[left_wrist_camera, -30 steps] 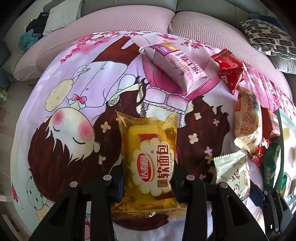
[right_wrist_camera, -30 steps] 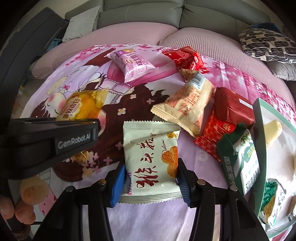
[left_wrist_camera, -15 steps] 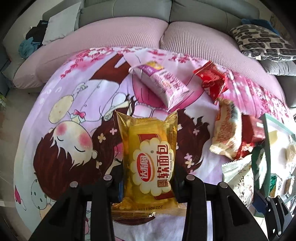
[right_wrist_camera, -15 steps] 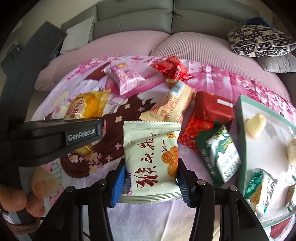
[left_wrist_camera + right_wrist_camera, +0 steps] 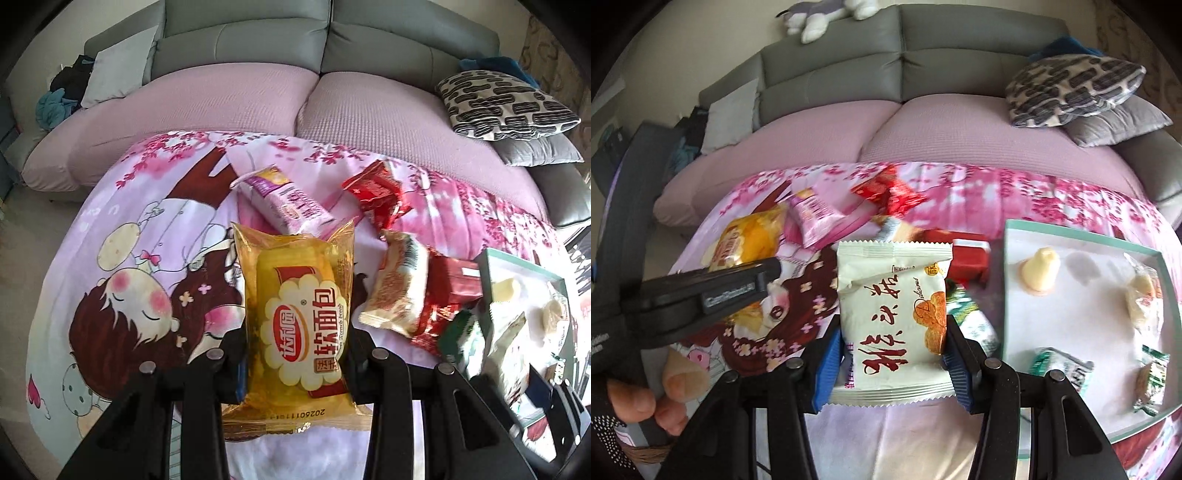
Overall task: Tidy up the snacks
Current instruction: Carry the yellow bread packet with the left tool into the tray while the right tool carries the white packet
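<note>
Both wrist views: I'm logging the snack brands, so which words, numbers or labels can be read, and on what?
"French bread", beside large Chinese characters: yellow clear-plastic bread packet held in the left gripper.
"2025011181", seen upside down: that packet's bottom seam.
"Delicious", beside red Chinese brush characters: white foil snack packet in the right gripper.
"GenRobot.AI": black left gripper body, blurred.
Other wrappers: too small or blurred.

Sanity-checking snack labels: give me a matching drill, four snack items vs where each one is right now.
Items:
1. yellow bread packet
2. white cracker packet
3. cone-shaped pale sweet
4. pink-purple packet

Places:
A. lying on the cartoon blanket
B. between the right gripper fingers
C. inside the green-rimmed tray
D. between the left gripper fingers

Pairs: 1-D, 2-B, 3-C, 4-A
</note>
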The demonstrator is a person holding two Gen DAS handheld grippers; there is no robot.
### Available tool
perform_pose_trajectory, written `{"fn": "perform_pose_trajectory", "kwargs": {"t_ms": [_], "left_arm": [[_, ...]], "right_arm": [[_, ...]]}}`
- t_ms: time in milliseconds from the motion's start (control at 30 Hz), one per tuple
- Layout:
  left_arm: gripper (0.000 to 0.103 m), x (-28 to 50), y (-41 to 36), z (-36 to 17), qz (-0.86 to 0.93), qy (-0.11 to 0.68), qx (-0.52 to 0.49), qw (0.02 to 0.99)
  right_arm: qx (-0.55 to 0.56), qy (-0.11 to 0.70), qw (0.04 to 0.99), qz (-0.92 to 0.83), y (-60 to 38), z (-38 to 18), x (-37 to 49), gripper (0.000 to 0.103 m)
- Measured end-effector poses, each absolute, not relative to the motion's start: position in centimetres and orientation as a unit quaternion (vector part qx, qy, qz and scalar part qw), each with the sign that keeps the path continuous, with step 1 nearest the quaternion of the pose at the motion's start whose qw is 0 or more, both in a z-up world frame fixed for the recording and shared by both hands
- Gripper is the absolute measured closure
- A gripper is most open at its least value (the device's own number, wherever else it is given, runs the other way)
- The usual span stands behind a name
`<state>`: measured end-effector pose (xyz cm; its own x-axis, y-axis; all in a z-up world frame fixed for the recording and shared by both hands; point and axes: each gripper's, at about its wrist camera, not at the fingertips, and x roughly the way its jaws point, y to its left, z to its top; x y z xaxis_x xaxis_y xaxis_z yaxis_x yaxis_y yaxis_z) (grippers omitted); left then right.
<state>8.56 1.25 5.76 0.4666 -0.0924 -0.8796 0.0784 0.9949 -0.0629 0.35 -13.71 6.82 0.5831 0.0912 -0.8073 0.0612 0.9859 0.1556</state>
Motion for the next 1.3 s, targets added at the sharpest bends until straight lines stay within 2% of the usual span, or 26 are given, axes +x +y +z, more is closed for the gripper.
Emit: {"fn": "perform_pose_trajectory", "kwargs": {"t_ms": [333,667,1033,1300], "left_arm": [[0.063,8.0,-2.2,6.4,-0.080,0.510,-0.005,0.857],[0.063,7.2,-9.7,7.0,-0.153,0.511,0.030,0.845],[0.063,7.2,-20.7,7.4,-0.243,0.508,0.077,0.823],[0.063,7.3,-25.3,5.8,-0.259,0.523,0.089,0.807]], "right_arm": [[0.130,0.438,0.886,-0.080,-22.4,7.8,-0.5,0.049],[0.186,0.439,0.866,-0.151,-30.8,6.2,-1.3,0.049],[0.217,0.435,0.856,-0.176,-35.0,5.0,-2.1,0.049],[0.242,0.428,0.850,-0.189,-37.3,4.7,-3.0,0.049]]}}
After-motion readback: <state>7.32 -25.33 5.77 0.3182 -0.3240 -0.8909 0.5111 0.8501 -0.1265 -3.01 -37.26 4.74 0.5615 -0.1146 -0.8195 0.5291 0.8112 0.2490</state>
